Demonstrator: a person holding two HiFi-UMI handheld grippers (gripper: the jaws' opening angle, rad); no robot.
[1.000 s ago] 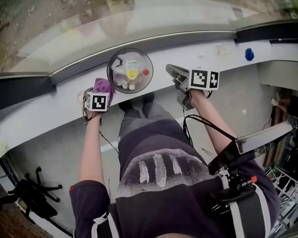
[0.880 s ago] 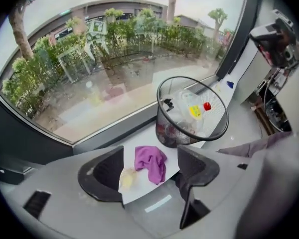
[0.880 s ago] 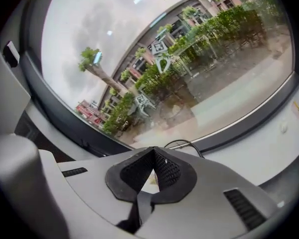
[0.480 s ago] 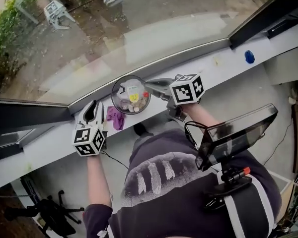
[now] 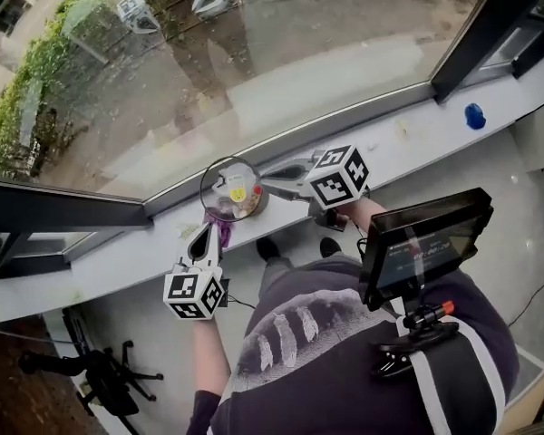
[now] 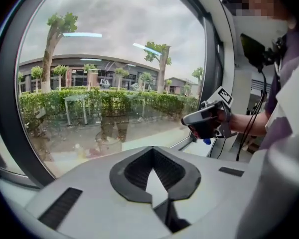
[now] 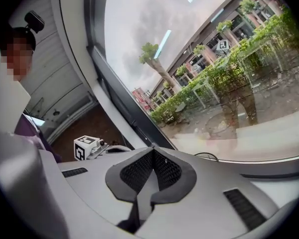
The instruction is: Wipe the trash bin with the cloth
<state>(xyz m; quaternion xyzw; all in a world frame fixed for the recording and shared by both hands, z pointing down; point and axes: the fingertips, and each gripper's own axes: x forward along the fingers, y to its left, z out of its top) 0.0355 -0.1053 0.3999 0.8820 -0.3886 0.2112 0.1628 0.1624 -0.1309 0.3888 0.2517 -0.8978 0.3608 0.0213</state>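
Observation:
The trash bin [image 5: 231, 190], a small clear round bin with bits of rubbish inside, stands on the white window sill [image 5: 100, 254]. A purple cloth [image 5: 225, 235] lies on the sill just in front of the bin, partly hidden by my left gripper [image 5: 209, 228]. That gripper hangs above the cloth; its jaws have just closed with nothing between them, and the left gripper view shows the left gripper [image 6: 152, 149] shut and empty. My right gripper [image 5: 266, 182] points left at the bin's right rim. In its own view the right gripper [image 7: 152, 150] is shut and empty.
A large window pane rises right behind the sill, with a dark frame post [image 5: 494, 21] at the right. A small blue object [image 5: 474, 116] sits farther right on the sill. A monitor [image 5: 424, 241] hangs on the person's chest. An office chair base [image 5: 104, 377] stands on the floor at lower left.
The left gripper let go of the purple cloth, lifted off the sill, drew back and shut. The cloth stayed on the sill. The right gripper rose and rolled beside the bin.

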